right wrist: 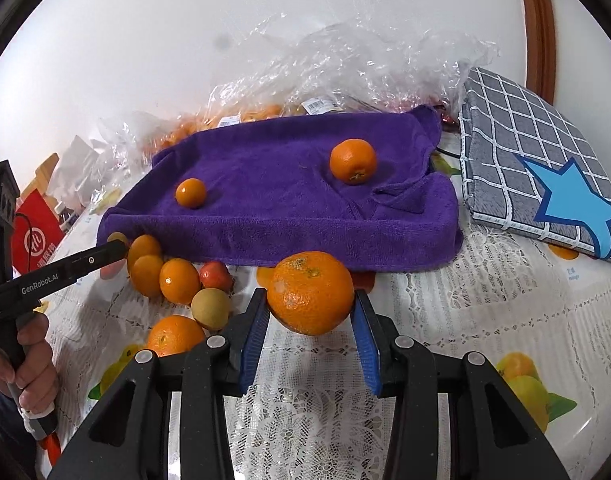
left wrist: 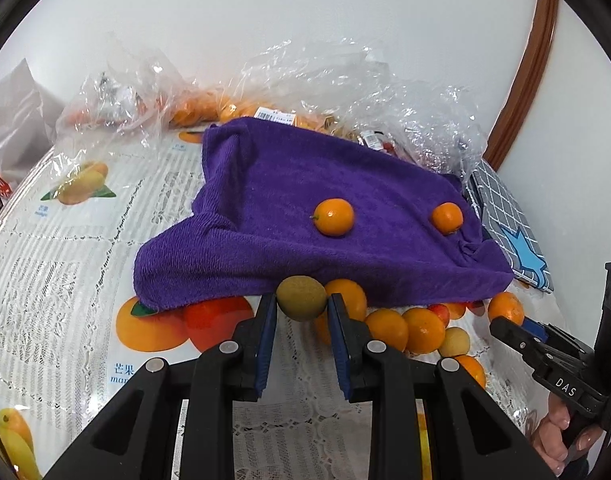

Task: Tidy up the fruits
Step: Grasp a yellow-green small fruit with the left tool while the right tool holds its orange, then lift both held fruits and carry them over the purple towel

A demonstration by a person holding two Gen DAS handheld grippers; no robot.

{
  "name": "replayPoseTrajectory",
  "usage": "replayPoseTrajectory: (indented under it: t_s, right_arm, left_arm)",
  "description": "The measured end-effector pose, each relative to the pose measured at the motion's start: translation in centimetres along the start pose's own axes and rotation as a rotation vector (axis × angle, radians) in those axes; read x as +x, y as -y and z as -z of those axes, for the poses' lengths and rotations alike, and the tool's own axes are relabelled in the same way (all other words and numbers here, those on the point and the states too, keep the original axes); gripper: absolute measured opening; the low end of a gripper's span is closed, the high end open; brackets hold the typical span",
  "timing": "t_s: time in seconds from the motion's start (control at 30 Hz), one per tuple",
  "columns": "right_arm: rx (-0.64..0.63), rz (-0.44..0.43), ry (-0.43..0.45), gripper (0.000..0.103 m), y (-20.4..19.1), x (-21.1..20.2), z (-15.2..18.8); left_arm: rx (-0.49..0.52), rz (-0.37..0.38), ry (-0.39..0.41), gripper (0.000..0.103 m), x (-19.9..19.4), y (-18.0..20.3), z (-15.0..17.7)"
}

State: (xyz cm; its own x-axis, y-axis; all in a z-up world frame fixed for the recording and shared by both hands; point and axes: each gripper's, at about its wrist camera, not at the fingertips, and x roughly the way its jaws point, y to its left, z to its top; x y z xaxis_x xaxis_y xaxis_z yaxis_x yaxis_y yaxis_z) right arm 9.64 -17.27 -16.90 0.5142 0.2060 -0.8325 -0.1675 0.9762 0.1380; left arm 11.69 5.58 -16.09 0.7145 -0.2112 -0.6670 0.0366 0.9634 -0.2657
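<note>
Left wrist view shows the left claw (left wrist: 302,306) pinching a green-brown fruit (left wrist: 301,297) at the purple towel's (left wrist: 305,196) near edge, while the right claw (right wrist: 311,312) pinches a large orange (right wrist: 310,292).

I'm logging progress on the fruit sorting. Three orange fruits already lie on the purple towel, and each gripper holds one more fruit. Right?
Not quite: only two small orange fruits lie on the purple terry towel, one to the left and one to the right in the right wrist view. The rest holds: the left gripper holds a small greenish-brown round fruit, and the right gripper a large orange mandarin.
</note>
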Motion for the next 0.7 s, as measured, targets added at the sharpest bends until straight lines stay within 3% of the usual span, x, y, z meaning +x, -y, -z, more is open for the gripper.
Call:
replayPoseTrajectory:
  t_s: [0.5,0.7]
  right_arm:
    - [0.004,0.006,0.046,0.041,0.2,-1.4,0.0]
    - [-0.014,-0.022,0.103,0.041,-0.3,-3.8,-2.7]
  left_arm:
    - [0.006,-0.013,0.106,0.025,-2.8,-0.1,-1.0]
    - [-0.024,0.011,0.183,0.025,-5.0,0.8,-4.5]
